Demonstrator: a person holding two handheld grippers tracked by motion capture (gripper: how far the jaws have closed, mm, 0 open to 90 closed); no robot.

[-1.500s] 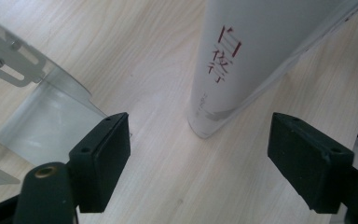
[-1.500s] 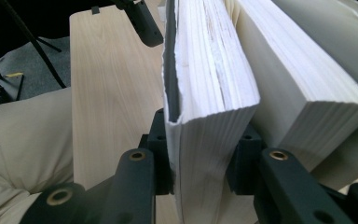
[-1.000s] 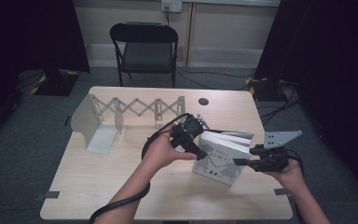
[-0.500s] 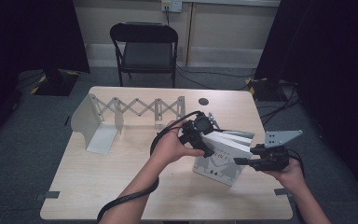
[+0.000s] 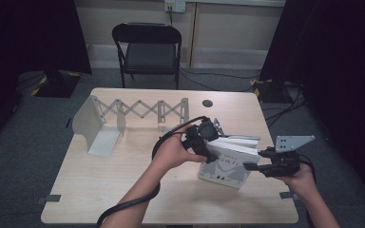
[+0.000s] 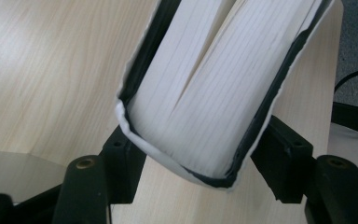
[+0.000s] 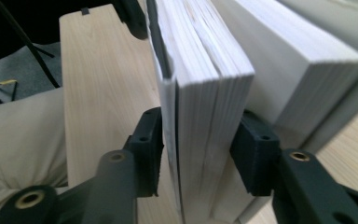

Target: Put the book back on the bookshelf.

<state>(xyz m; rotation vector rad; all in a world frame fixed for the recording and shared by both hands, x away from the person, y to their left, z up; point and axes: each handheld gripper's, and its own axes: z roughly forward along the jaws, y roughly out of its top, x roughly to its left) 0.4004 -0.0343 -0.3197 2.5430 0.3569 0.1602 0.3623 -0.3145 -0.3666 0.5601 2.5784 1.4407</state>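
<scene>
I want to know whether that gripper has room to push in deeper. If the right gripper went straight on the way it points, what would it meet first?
Most likely the book itself: its page edge already sits between the right gripper jaws, which have just been opening. Beyond it a second book lies close alongside. Depth is hard to judge.

White book [image 5: 225,161] — grey-patterned cover; pale wood table [image 5: 100,185].
</scene>
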